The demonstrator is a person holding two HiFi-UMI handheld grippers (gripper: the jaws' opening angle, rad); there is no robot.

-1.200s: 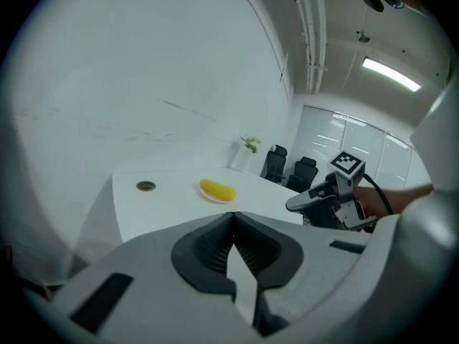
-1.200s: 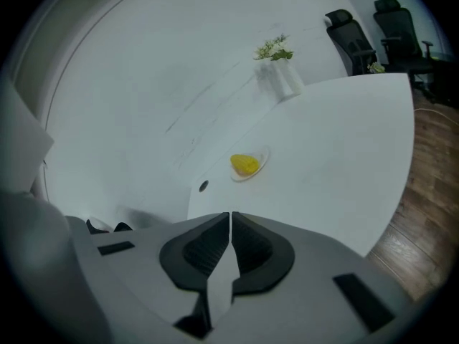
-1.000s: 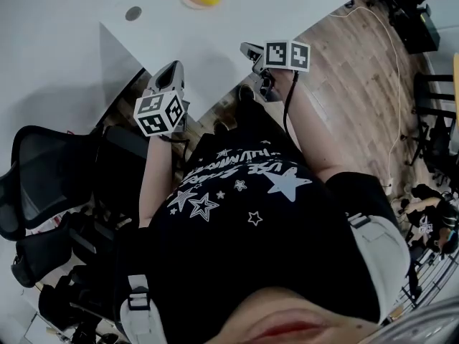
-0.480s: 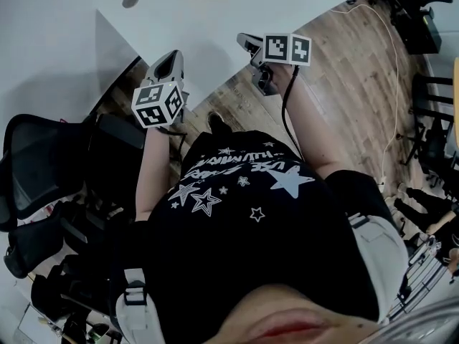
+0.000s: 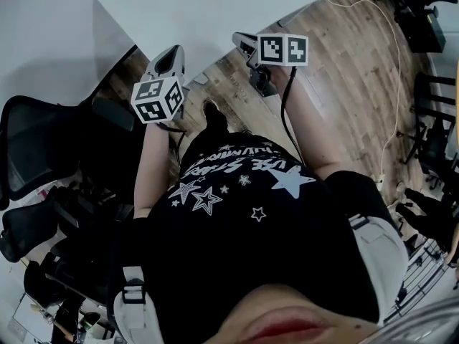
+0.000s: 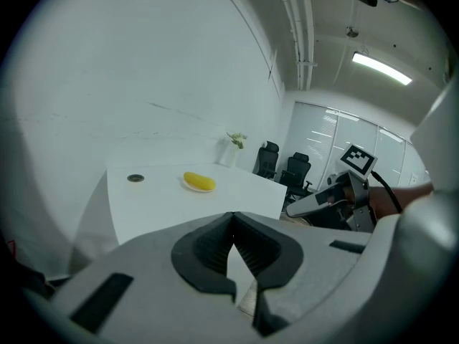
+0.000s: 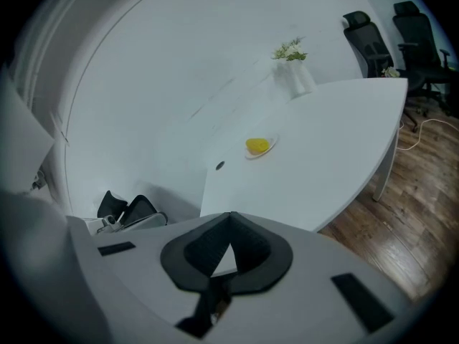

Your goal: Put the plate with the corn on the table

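Both pairs of fingers are pressed tip to tip and hold nothing: the left gripper (image 6: 232,217) and the right gripper (image 7: 230,217) point at a shallow downward slant toward a white worktop (image 6: 165,206). In the head view the left gripper (image 5: 168,59) and right gripper (image 5: 244,43) hang side by side near the worktop's (image 5: 215,13) front edge, above a wooden floor (image 5: 344,84).

The corn (image 6: 199,181) lies flat on a small white plate (image 6: 191,188) resting on the worktop, well apart from both grippers. Seen from the left gripper its long axis runs across the frame, the right end a little lower. From the right gripper the corn (image 7: 257,145) looks short, nearly end-on, on its plate (image 7: 258,155). Which end is the tip cannot be told.

The worktop (image 7: 323,163) is bare apart from a round dark grommet (image 6: 135,178) left of the plate and a white vase of flowers (image 7: 294,70) at its far edge by a plain white wall. Only open worktop lies between the fingers and the plate.

Black office chairs (image 7: 366,38) stand beyond the worktop's far end, another black chair (image 5: 36,149) sits at the person's left, and a pale cable (image 5: 394,84) trails over the floor. A ceiling light (image 6: 380,69) glows overhead.
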